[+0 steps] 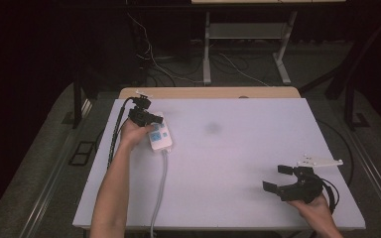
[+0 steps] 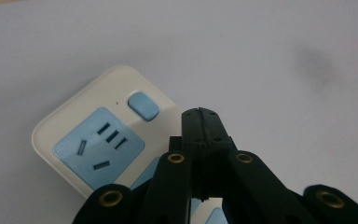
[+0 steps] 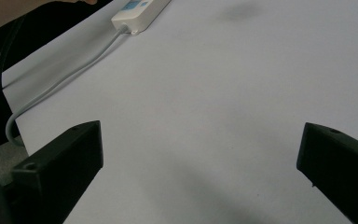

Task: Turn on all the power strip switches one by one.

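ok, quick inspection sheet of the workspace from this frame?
Surface: white tabletop, faint dark smudge.
Job's things: white power strip with blue sockets, lying flat at the left.
Clutter: nothing seen.
Grippers: left gripper shut, tips over the strip; right gripper open, holding nothing, near the right front.
Cables: strip's grey cord runs off the front edge.
Surroundings: dark floor, loose wires, metal table legs behind.

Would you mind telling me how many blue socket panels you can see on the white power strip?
2 at least. In the left gripper view, one full panel sits left of the closed jaws on the power strip; a second peeks out beneath the left gripper, mostly hidden. More may be covered.
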### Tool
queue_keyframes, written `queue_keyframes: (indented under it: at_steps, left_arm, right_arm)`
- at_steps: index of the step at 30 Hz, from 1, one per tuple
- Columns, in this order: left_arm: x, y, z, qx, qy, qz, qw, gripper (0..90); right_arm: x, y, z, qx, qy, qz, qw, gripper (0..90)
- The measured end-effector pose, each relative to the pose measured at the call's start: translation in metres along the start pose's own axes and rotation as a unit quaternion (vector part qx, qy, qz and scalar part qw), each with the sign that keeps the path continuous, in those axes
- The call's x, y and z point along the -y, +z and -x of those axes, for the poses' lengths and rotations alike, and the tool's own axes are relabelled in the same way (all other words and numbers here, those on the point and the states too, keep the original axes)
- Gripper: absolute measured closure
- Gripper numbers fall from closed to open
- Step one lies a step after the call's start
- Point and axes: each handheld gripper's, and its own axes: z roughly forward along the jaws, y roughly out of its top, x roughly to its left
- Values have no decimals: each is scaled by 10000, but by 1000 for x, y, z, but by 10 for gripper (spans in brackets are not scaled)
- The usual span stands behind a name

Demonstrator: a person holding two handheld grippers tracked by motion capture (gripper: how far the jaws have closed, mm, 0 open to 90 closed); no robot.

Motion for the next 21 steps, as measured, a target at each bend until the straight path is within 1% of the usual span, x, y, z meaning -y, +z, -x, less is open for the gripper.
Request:
queue_keyframes:
  at_steps: [2, 5, 15, 16, 20, 21]
  left_arm:
    - [-2, -2, 0, -38, 18, -1, 10000, 899]
    - [-5, -7, 0, -76, 41, 103, 9999, 899]
    - [-22, -21, -2, -156, 165, 160, 9996, 898]
    - [-24, -23, -2, -160, 153, 177, 9996, 898]
    - [-31, -25, -3, -222, 220, 145, 9994, 898]
    - [-32, -25, -4, -210, 206, 168, 9994, 899]
  right_arm:
    - [0, 0, 0, 4, 12, -11, 10000, 4]
    - [0, 0, 0, 13, 15, -10, 10000, 4]
    - [0, 0, 0, 24, 9, 6, 10000, 4]
    - [0, 0, 0, 24, 7, 12, 10000, 4]
    - [1, -1, 0, 32, 29, 16, 10000, 4]
    - [1, -1, 1, 32, 33, 17, 10000, 4]
